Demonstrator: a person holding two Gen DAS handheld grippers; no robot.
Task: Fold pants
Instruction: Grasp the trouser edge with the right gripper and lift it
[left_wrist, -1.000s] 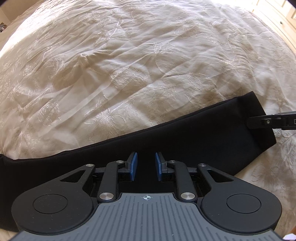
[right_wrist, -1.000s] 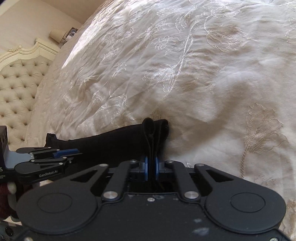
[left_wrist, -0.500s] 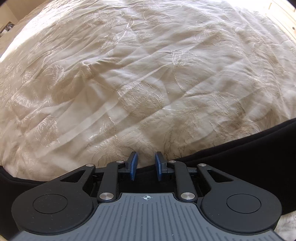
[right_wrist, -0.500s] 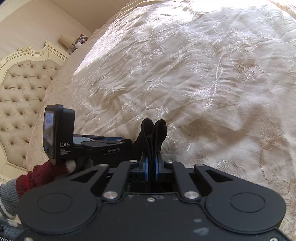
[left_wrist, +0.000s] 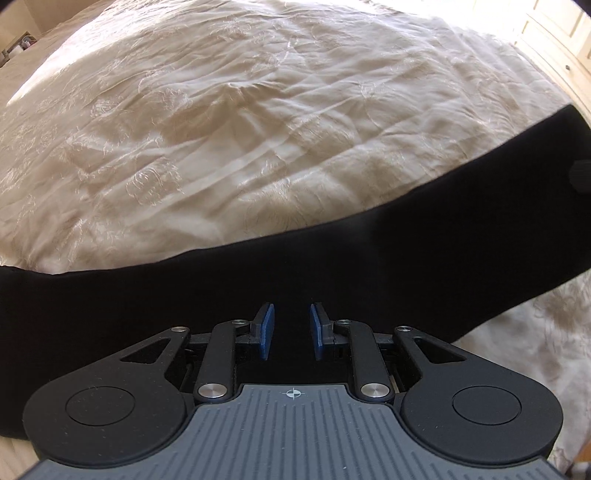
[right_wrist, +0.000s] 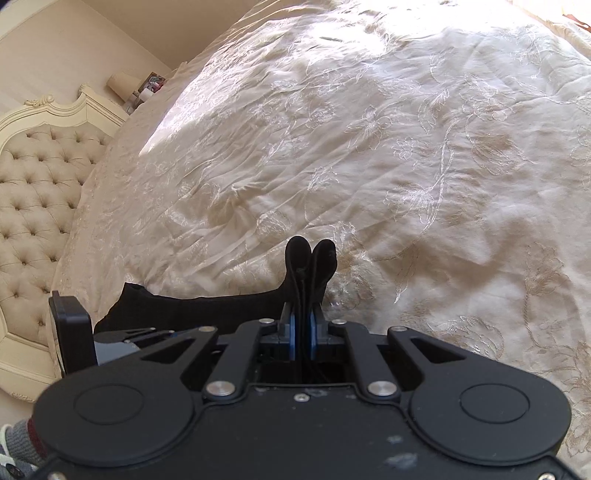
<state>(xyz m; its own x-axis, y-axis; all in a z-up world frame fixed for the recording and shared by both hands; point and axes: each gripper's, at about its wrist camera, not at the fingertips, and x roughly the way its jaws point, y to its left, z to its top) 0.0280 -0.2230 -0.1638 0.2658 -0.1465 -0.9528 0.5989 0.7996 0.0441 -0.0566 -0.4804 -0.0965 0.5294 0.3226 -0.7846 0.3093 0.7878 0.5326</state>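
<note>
Nearest the right wrist camera, the right gripper (right_wrist: 302, 325) has its blue pads drawn almost together on a bunched end of the black pants (right_wrist: 310, 258); two rounded lobes of cloth stand up past the fingertips, so the grip is secure and takes in more than one layer. To its left in that view sits the left gripper (right_wrist: 147, 334), low over the dark fabric. From the left wrist camera, the left gripper (left_wrist: 291, 330) shows its pads parted by a narrow gap with nothing pinched between them — it holds nothing and hangs above the garment. The pants (left_wrist: 332, 266) run as one long, narrow black band across the cream embroidered bedspread (left_wrist: 258, 129), from the left edge of that view to the upper right, where the cloth appears to rise off the bed. Beyond lie open bedspread, a tufted headboard (right_wrist: 37, 206) and a bedside lamp (right_wrist: 122, 83). Judgement: the lengthwise fold, leg on leg, appears done — the band looks one leg wide. The crosswise folds are outstanding; one end is in hand, presumably to be carried over toward the other. No compact stack exists yet.
</note>
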